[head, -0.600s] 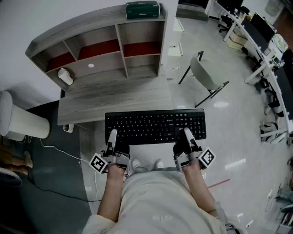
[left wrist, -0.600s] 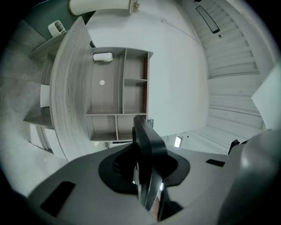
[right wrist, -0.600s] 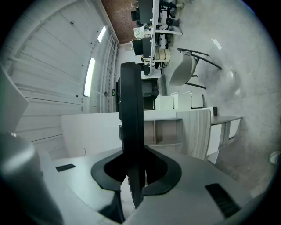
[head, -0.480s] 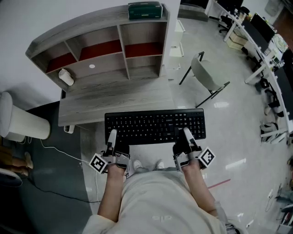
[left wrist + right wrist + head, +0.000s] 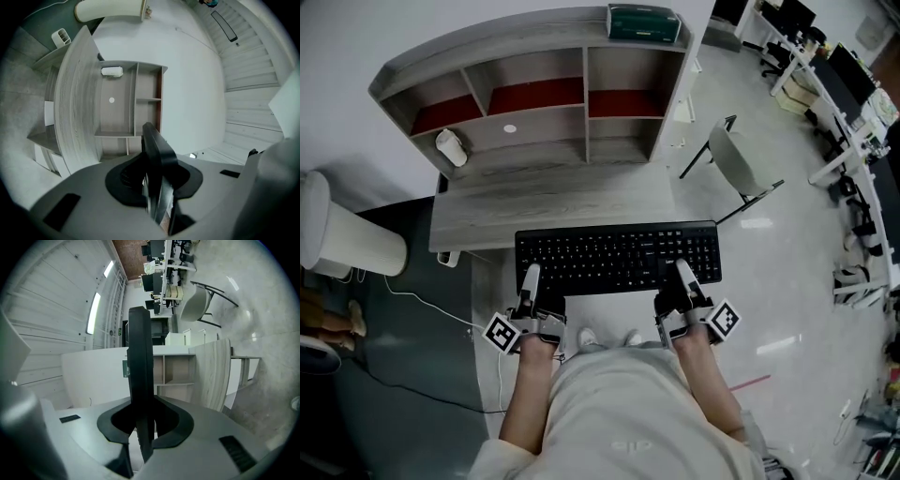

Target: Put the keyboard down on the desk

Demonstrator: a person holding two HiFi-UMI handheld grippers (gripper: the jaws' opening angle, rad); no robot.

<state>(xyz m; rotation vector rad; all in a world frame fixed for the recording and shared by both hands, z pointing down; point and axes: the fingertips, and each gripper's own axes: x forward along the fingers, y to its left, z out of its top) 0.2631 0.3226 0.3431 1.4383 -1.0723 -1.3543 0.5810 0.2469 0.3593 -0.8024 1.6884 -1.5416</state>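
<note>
Head view: you hold the black keyboard (image 5: pixel 619 258) flat and keys-up in front of you. Its long axis runs left to right across the picture, parallel to the front edge of the grey wooden desk (image 5: pixel 553 208). The left gripper (image 5: pixel 530 279) pinches the near long edge toward the left end. The right gripper (image 5: pixel 684 277) pinches the same edge toward the right end. The keyboard's far edge lines up with the desk's front edge; whether it touches the wood cannot be told. A green box (image 5: pixel 644 23) sits on top of the desk's shelf unit (image 5: pixel 581 103), and a grey chair (image 5: pixel 741 161) stands on the floor to the right.

Left gripper view: the keyboard shows edge-on, a dark slab rising between the two jaws, which press on it from both sides. It reaches away from the gripper toward the desk and shelves beyond.

Right gripper view: the keyboard again shows edge-on, a thin black blade standing between the jaws, clamped on both faces. The desk's edge and the chair lie beyond it.
</note>
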